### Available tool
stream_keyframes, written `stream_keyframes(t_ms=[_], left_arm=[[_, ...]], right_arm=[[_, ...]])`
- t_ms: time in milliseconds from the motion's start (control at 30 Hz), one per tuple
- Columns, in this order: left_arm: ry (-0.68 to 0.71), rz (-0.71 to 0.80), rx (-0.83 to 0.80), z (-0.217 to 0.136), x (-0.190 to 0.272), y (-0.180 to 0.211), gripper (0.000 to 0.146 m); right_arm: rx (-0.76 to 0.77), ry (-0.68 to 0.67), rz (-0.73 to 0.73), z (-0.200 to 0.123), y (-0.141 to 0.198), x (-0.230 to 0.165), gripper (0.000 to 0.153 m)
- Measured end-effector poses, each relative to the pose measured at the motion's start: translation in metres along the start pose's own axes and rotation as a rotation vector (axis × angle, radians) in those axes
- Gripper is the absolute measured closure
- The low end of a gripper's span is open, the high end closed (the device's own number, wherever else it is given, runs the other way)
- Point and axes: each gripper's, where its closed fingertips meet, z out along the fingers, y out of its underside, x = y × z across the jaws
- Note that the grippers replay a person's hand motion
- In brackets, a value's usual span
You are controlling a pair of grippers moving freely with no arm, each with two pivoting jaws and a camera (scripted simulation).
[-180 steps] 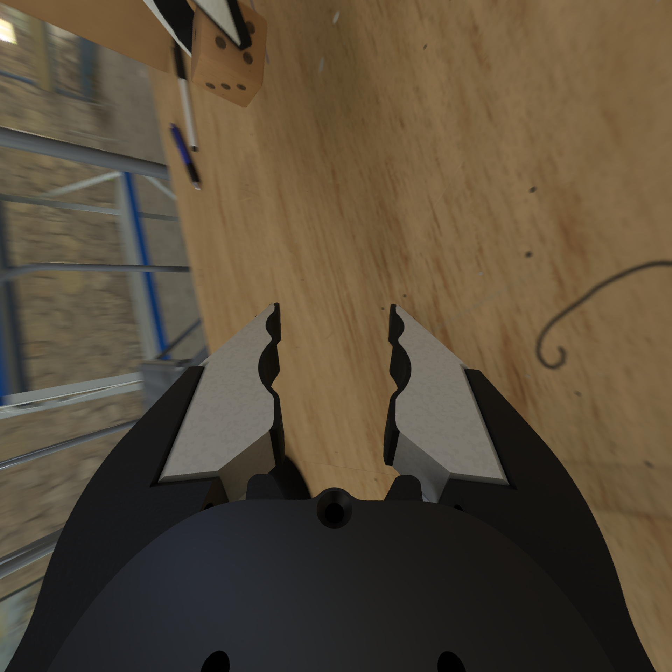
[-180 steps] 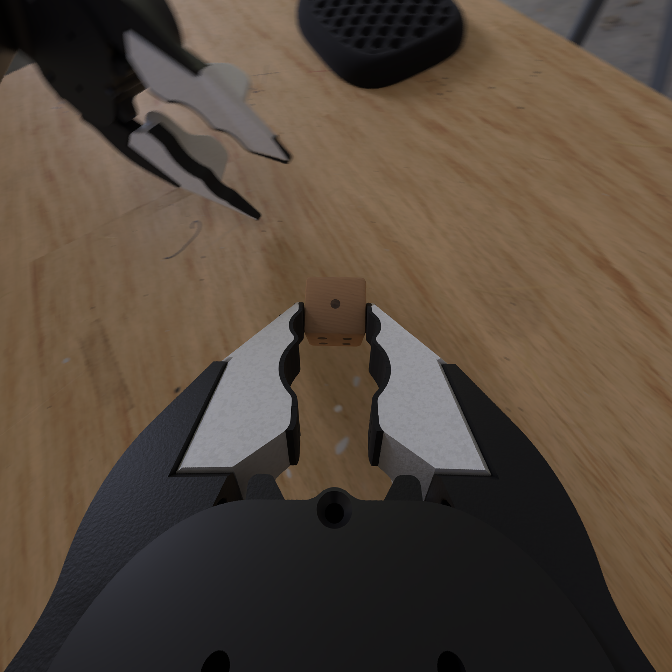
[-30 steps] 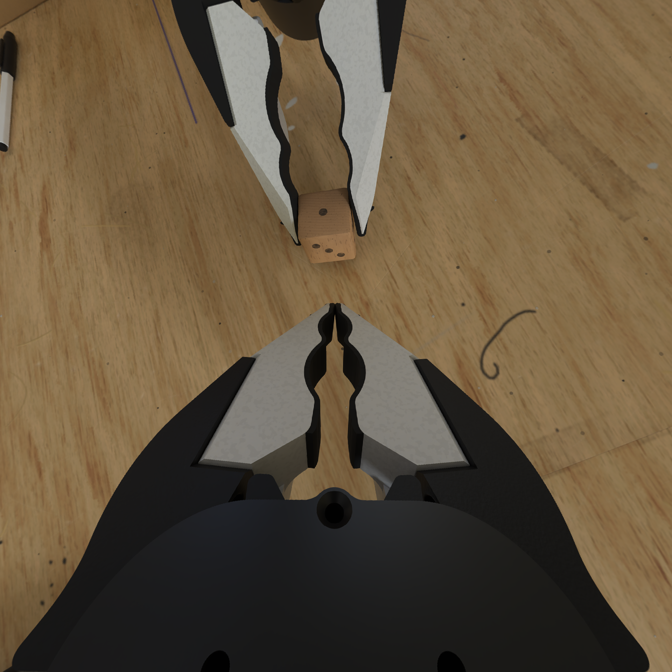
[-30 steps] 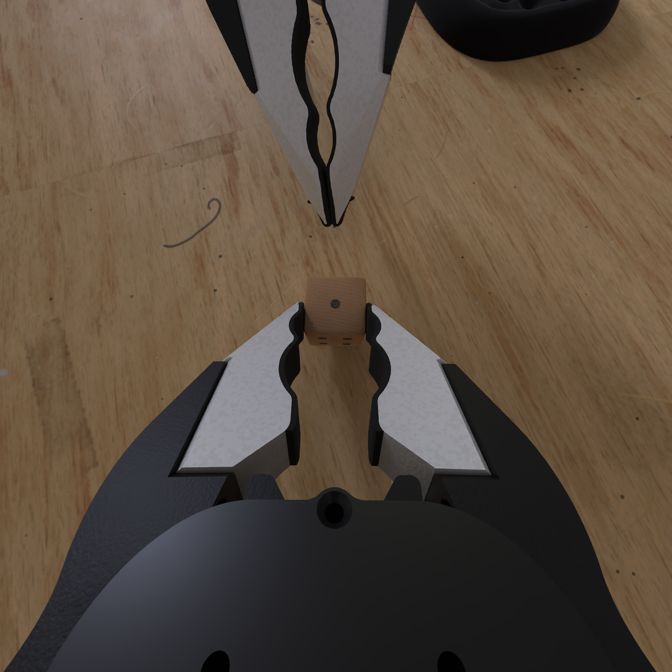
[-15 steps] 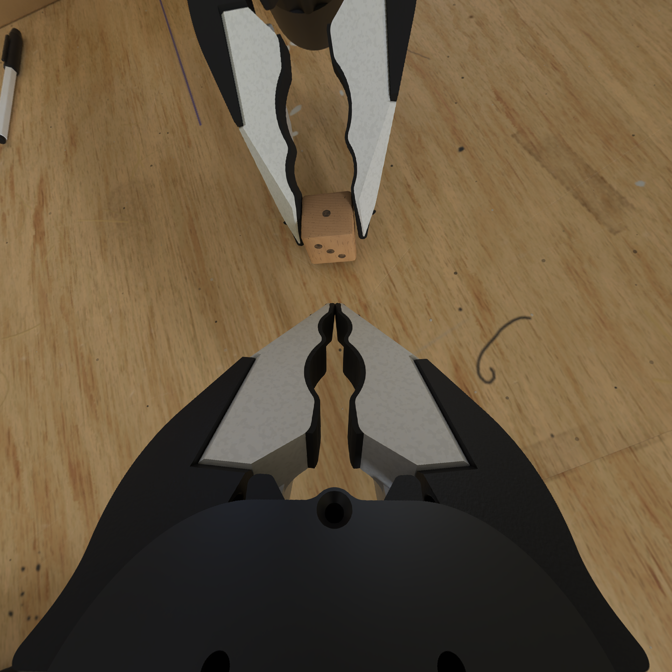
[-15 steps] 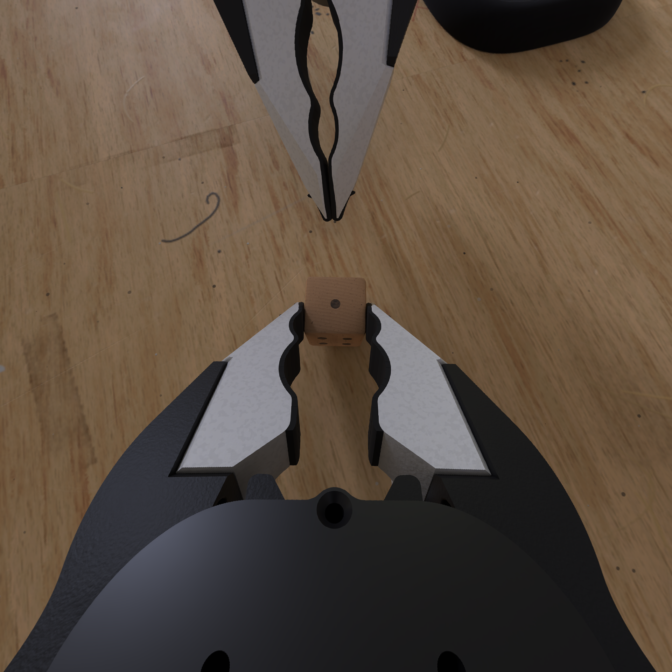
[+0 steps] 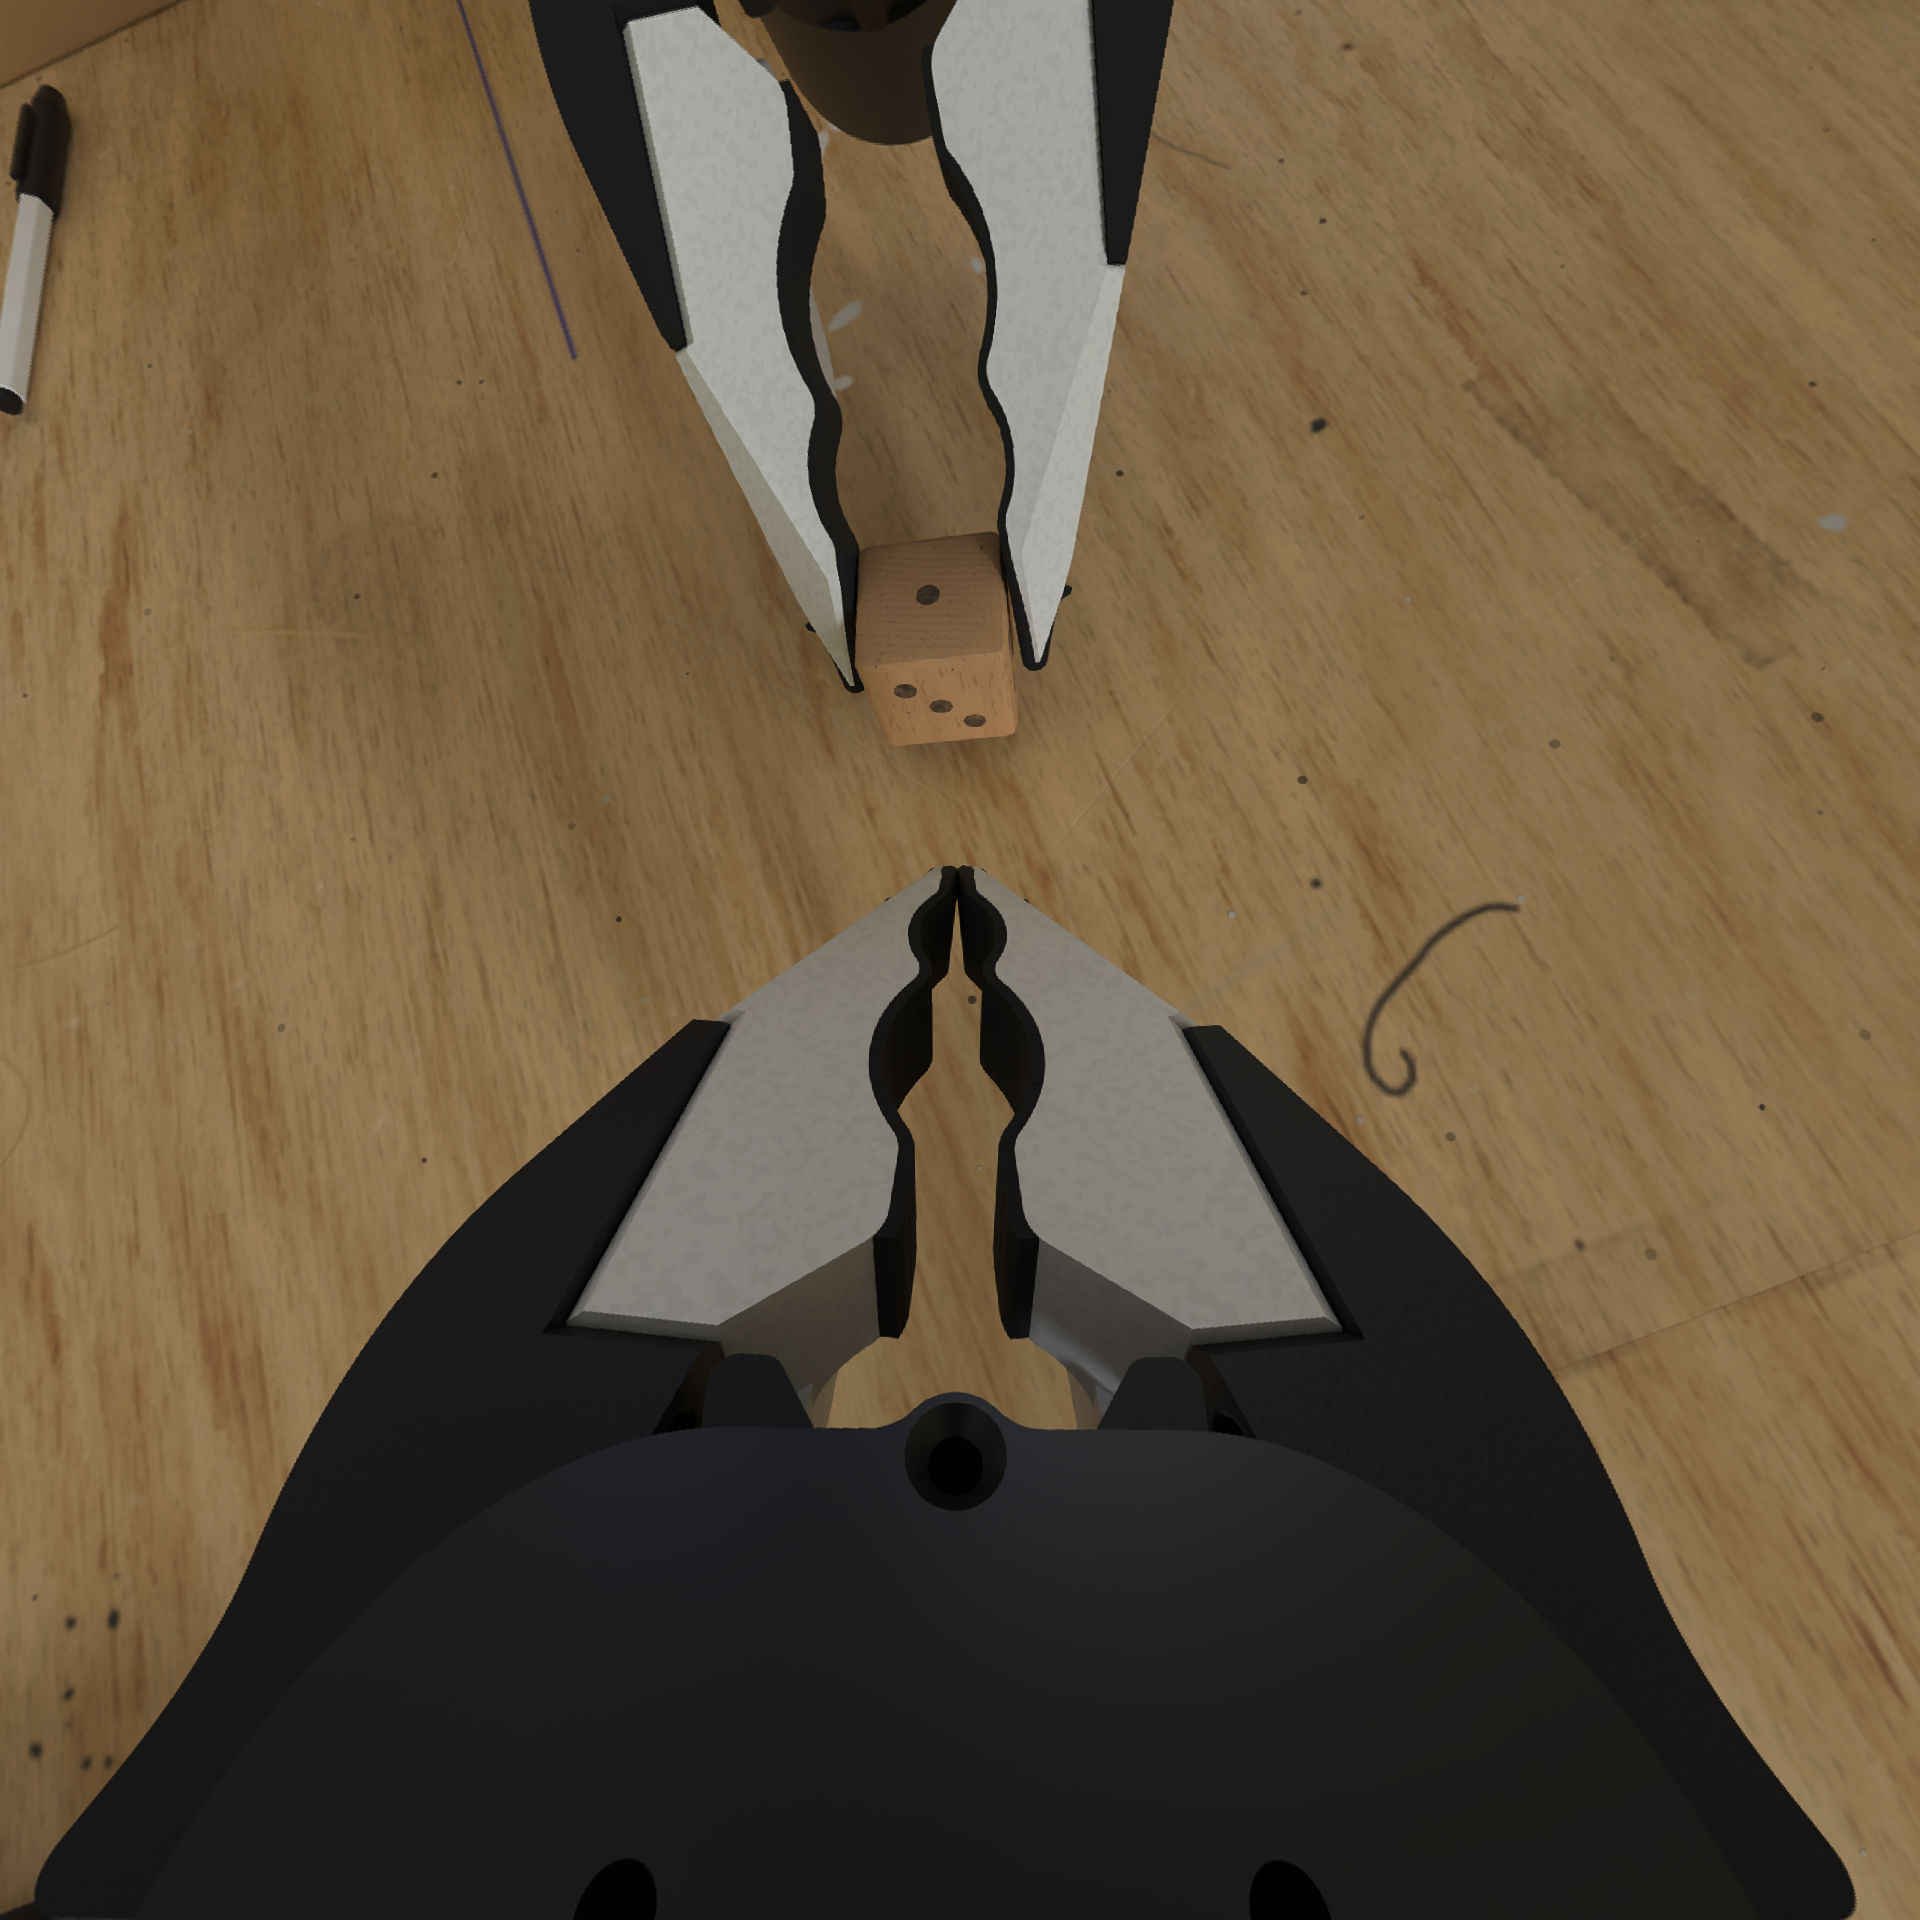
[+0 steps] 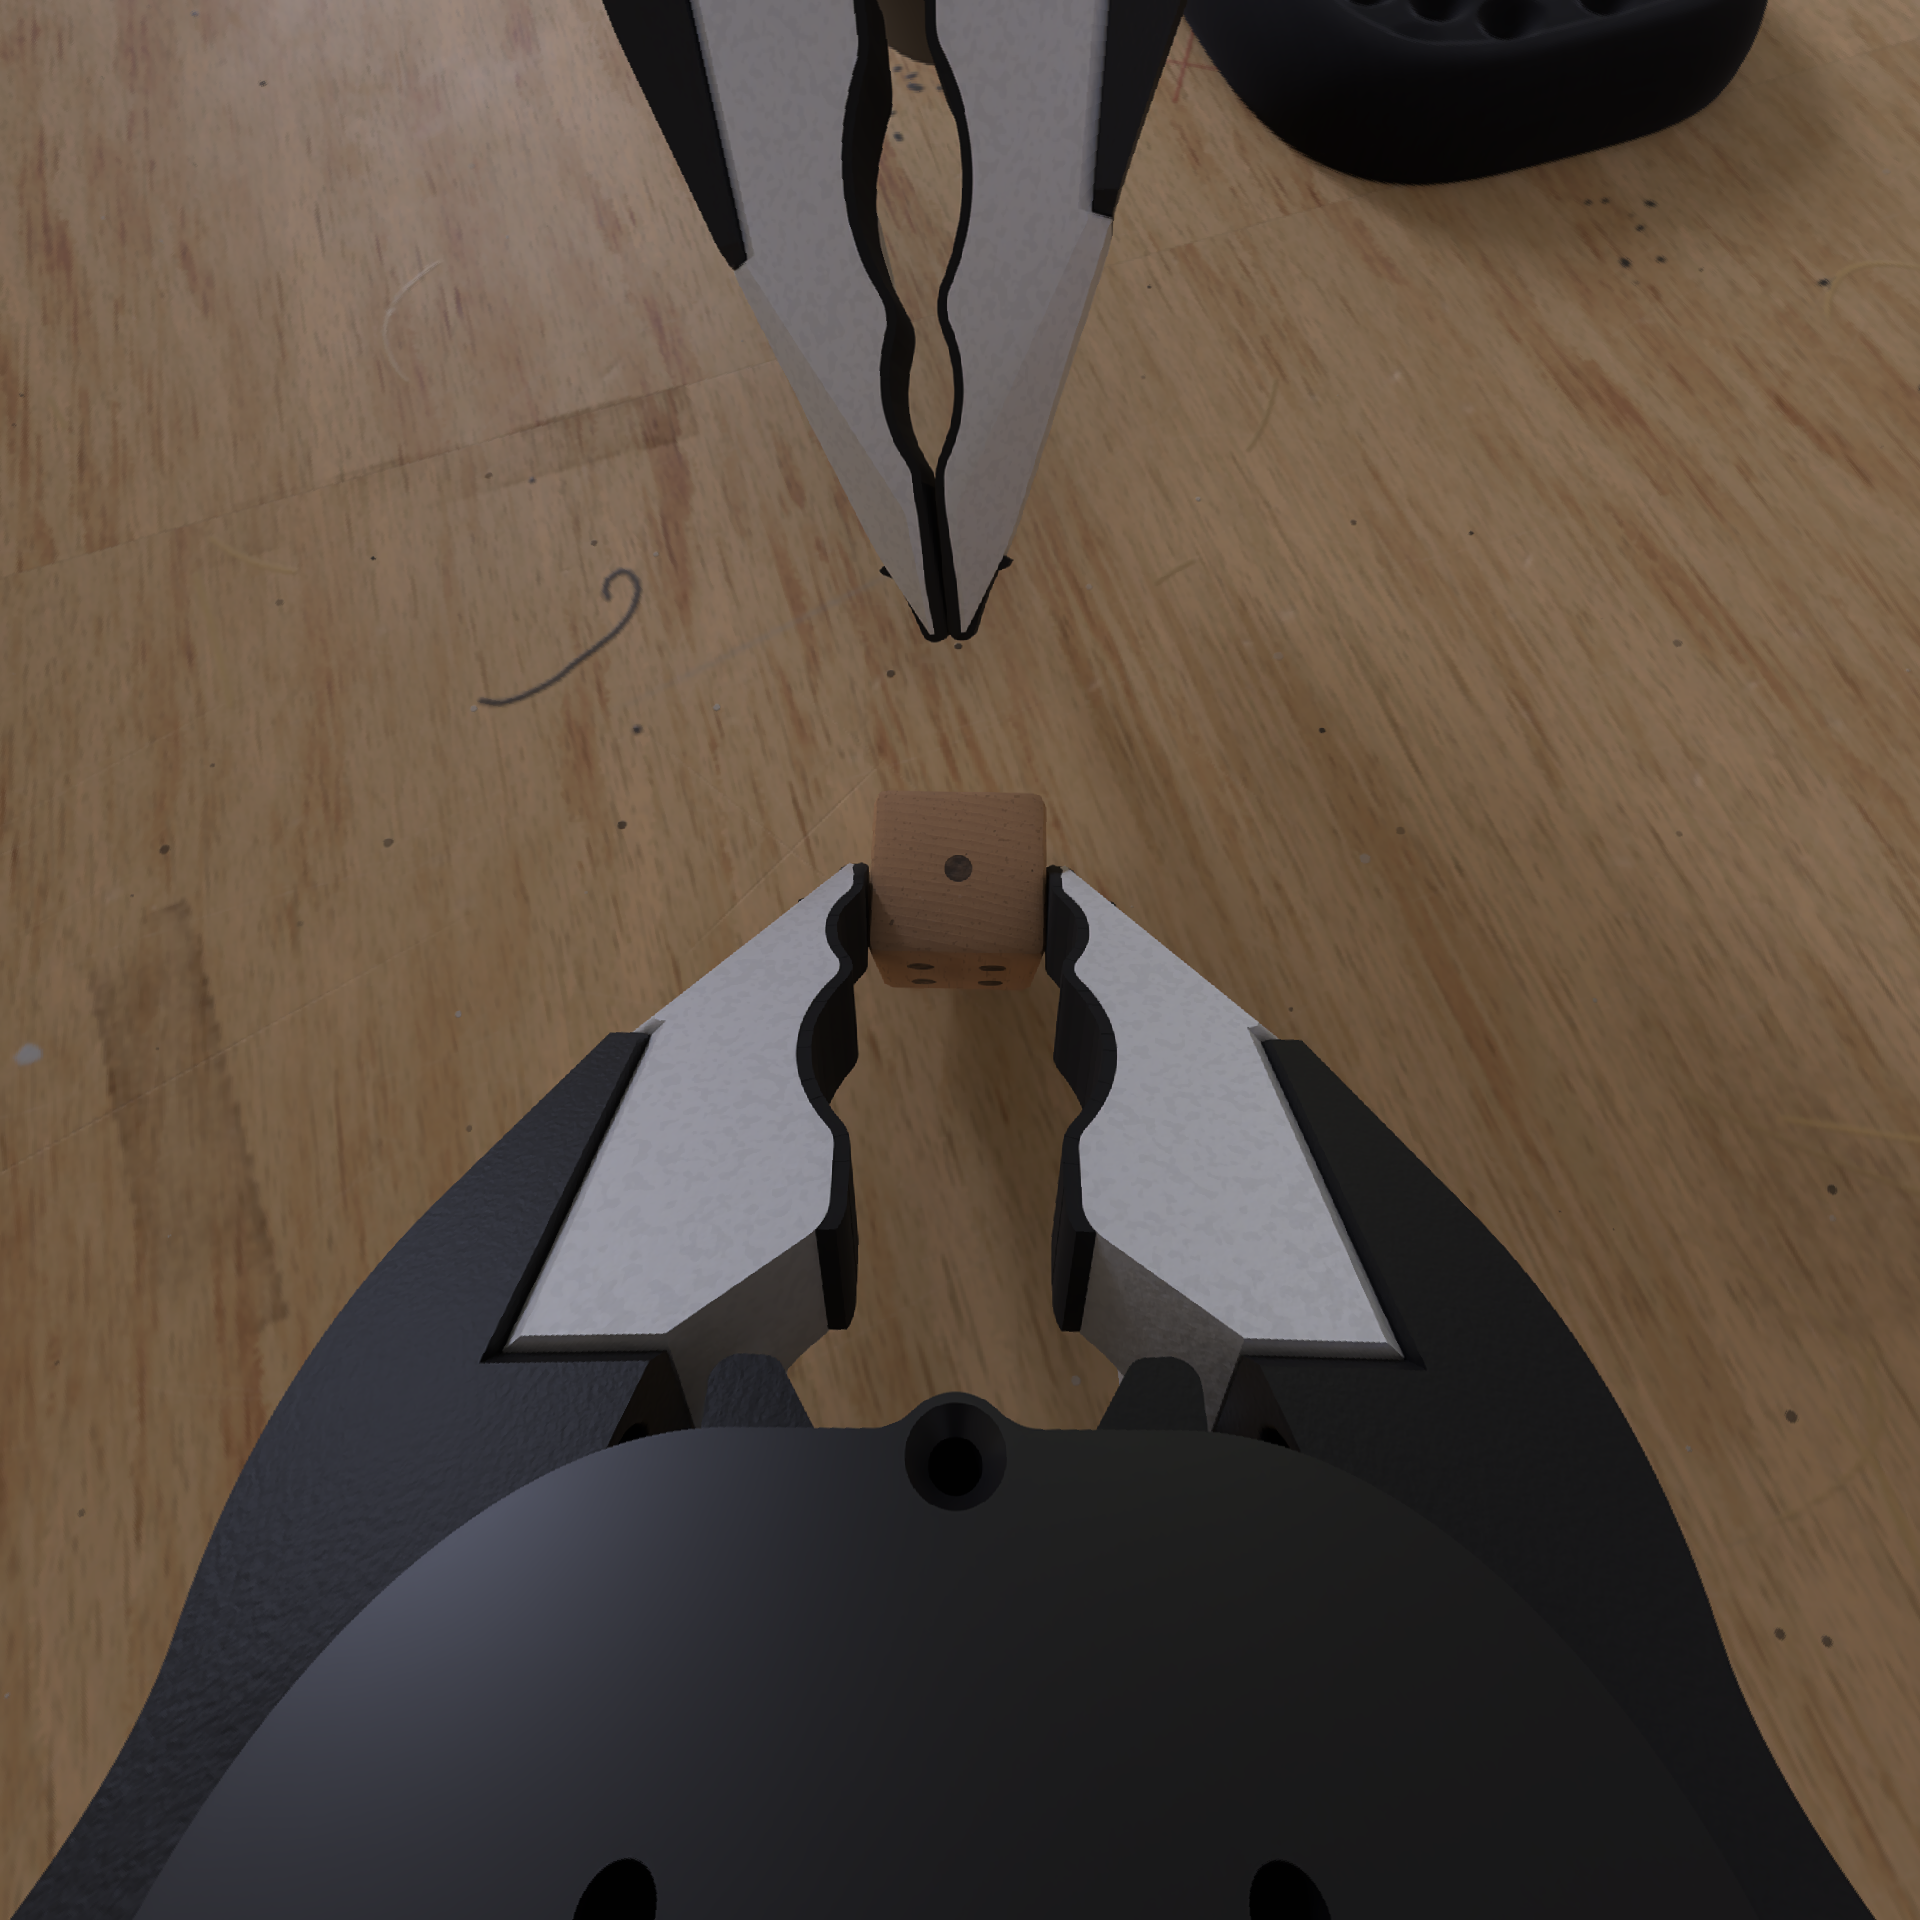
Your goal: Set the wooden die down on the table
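The wooden die point(image 8: 958, 899) is a small light-brown cube with dark pips. My right gripper point(image 8: 954, 914) is shut on it, one fingertip against each side. In the left wrist view the die point(image 7: 940, 639) sits between the right gripper's point(image 7: 940, 670) pale fingers, with its lower edge at or just above the wooden table point(image 7: 312, 831); I cannot tell if it touches. My left gripper point(image 7: 954, 873) is shut and empty, its tips pointing at the die a short way off. It also shows in the right wrist view point(image 8: 943, 629), beyond the die.
A black-capped marker point(image 7: 29, 249) lies at the far left edge of the table. A black perforated pad point(image 8: 1475, 83) lies beyond the left gripper, to the right. A dark curled scribble point(image 7: 1423, 997) marks the wood beside the left gripper.
Six seconds ago my left gripper was open and off to one side; now it is shut and faces the die. In the last second the views shifted only slightly; the right gripper's hold is unchanged.
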Motion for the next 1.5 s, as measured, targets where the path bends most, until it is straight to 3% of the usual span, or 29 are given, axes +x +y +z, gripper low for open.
stream_keyframes(t_ms=[467,1500], left_arm=[[0.005,0.003,0.004,0.0007,0.0007,-0.0007,0.146],[0.002,-0.011,0.019,0.0008,0.0010,-0.0006,0.146]], right_arm=[[-0.054,0.011,-0.008,0.0010,0.0043,-0.0017,0.119],[0.017,0.005,0.002,-0.0009,-0.0024,-0.0014,0.119]])
